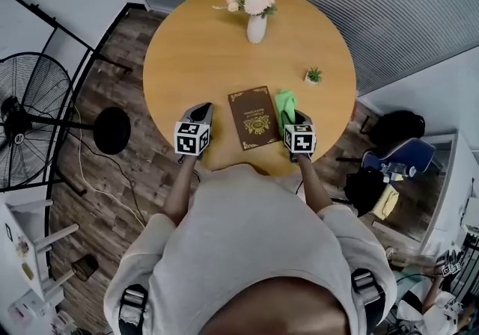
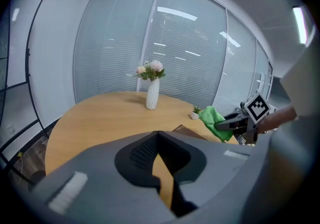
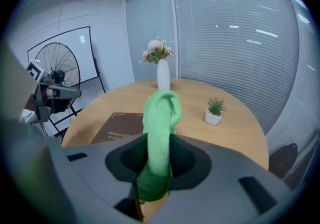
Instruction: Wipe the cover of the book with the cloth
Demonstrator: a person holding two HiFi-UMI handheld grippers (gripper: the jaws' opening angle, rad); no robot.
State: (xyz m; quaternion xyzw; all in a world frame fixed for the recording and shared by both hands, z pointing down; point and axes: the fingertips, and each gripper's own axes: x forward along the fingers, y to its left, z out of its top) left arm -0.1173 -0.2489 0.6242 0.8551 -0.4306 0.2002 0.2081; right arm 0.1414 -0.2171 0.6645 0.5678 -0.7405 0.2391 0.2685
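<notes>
Past the person's shoulders (image 1: 247, 244), the right gripper (image 1: 297, 118), jaws pinching the cloth (image 1: 283, 104) beside the book (image 1: 253, 118) on the desk (image 1: 191, 57), should sweep flat across it while the left gripper (image 1: 200, 111), jaws closed and empty, steadies a corner.

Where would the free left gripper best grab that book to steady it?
Probably its left long edge, coming in low from the left. The book lies flat and closed on the table, so only thin edges offer a pinch; that edge faces the left gripper, away from the cloth.

Book (image 1: 254, 118) cover lettering too small; unreadable
</notes>
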